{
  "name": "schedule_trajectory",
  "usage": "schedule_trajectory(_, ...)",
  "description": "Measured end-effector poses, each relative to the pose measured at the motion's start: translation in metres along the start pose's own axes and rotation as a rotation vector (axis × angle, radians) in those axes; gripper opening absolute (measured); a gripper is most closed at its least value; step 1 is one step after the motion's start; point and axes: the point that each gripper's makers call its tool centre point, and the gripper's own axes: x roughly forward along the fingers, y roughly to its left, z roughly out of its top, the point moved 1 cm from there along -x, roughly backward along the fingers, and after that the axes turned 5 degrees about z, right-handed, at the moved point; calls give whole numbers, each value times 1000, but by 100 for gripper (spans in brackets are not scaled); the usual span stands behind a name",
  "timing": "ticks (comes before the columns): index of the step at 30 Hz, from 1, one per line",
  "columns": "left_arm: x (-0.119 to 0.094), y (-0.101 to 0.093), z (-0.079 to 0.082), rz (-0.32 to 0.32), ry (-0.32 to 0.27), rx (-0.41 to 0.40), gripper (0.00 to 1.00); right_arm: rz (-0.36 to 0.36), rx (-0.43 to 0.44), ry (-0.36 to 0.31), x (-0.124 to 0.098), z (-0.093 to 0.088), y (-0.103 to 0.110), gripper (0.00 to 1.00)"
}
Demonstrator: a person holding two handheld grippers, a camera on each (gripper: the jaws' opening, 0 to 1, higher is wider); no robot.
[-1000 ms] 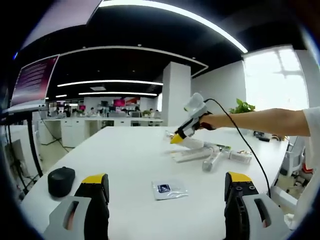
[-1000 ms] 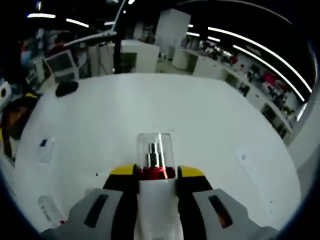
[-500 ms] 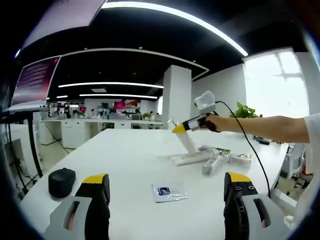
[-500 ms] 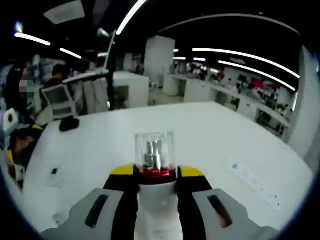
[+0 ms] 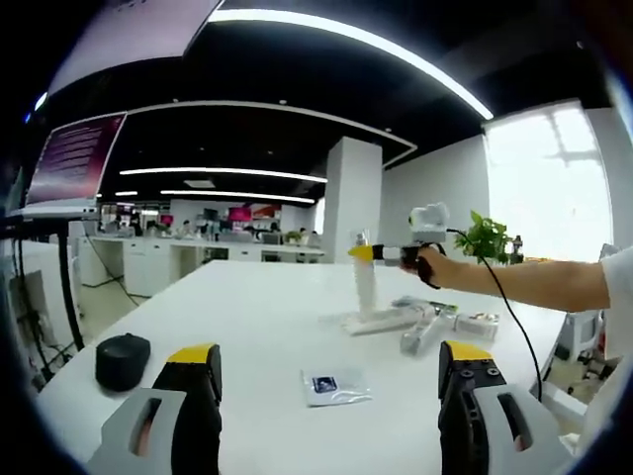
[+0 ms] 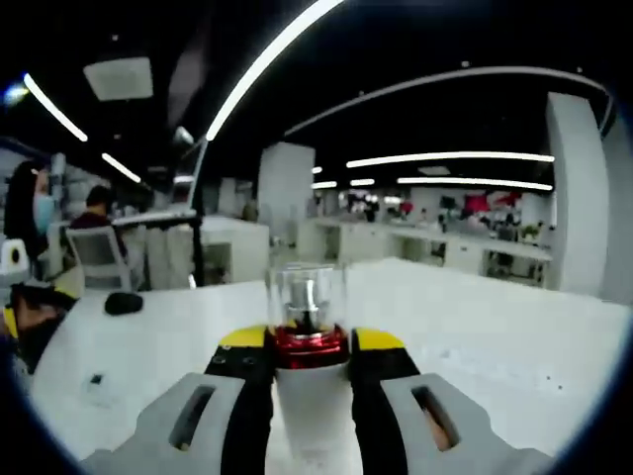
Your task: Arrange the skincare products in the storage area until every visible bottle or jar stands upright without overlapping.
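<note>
Two jaws of right gripper clamped on white pump bottle, upright on table. Left gripper jaws wide apart, holding nothing, above sachet; tubes lying flat.

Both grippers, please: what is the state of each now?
Left gripper: open, holding nothing.
Right gripper: closed on the white bottle.

The right gripper has its yellow-tipped jaws clamped on a white bottle with a red collar and clear cap, seen upright in this view. Beyond it stretches the white surface. A black mouse lies near its far left edge, a small sachet nearer.
</note>
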Motion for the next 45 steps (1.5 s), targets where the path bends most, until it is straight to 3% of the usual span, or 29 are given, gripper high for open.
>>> schedule_trajectory(10,0,-1,0,-5,-5,-4,94,-35,49,-48,-3,-7,-7,27)
schedule_trajectory(20,4,-14,-4,-61,2,-14,99,-16,48,-28,-10,-8,-1,29)
schedule_trajectory(22,4,-15,-5,-66,3,-13,99,-32,87,-70,-11,-3,-5,31)
schedule_trajectory(23,4,-16,-5,-70,3,-12,99,-26,101,-97,-12,1,-4,33)
schedule_trajectory(25,4,-19,-5,-82,5,-14,99,-24,93,-91,-13,1,-4,43)
schedule_trajectory(28,4,-21,-4,-96,-2,-21,99,-9,32,-14,-12,-7,4,48)
schedule_trajectory(35,3,-21,-3,-105,-6,-28,99,25,87,-35,-9,-12,11,77)
schedule_trajectory(41,2,-20,-2,-99,-5,-22,99,15,109,-16,-9,-17,9,67)
schedule_trajectory(45,0,-18,2,-92,-11,-14,99,11,104,24,-8,-25,6,69)
